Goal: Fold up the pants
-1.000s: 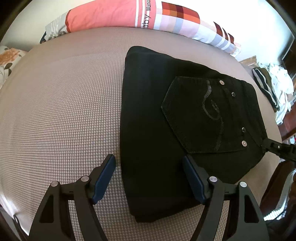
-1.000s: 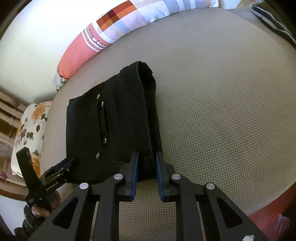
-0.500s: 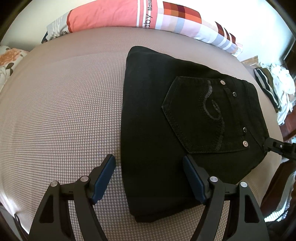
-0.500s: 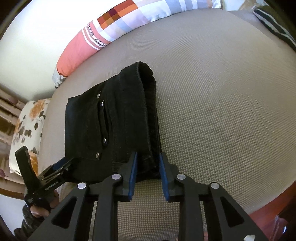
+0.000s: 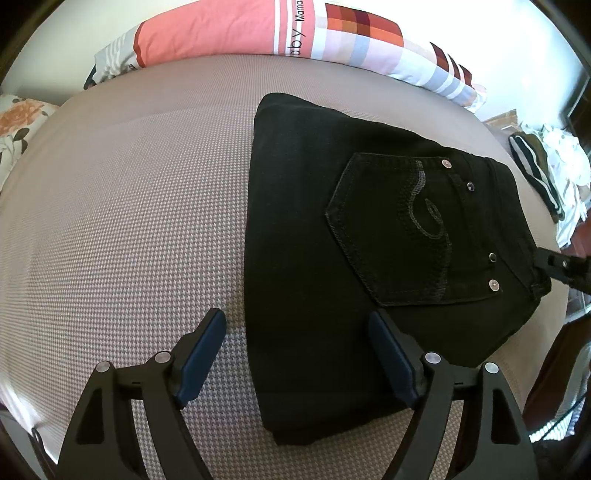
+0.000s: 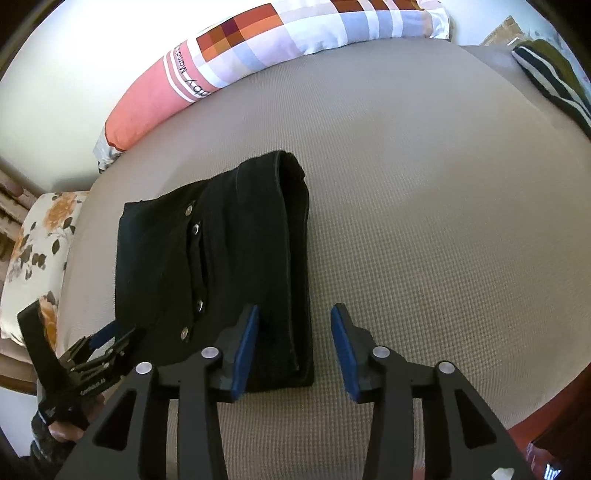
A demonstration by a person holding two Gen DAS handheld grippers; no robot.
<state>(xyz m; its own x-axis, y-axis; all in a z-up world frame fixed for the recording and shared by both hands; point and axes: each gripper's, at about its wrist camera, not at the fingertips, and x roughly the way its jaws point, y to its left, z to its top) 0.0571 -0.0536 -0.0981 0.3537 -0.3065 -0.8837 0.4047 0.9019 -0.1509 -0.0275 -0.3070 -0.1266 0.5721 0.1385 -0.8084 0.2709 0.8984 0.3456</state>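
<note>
A grey woven bed cover (image 5: 122, 229) fills the view, with a pink checked pillow (image 5: 236, 33) at twelve o'clock. My right claw (image 6: 293, 343) has just been opening; its jaws stand apart, straddling the near corner of the folded black pants (image 6: 221, 266). My left claw (image 5: 295, 354) hangs spread wide over the pants' near edge.

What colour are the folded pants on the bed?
The pants are black, with a stitched swirl on the back pocket. The left wrist view shows them best.

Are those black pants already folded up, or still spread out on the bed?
Folded. The black pants lie as a compact stacked rectangle on the bed, layered edges showing along one side, back pocket on top.
</note>
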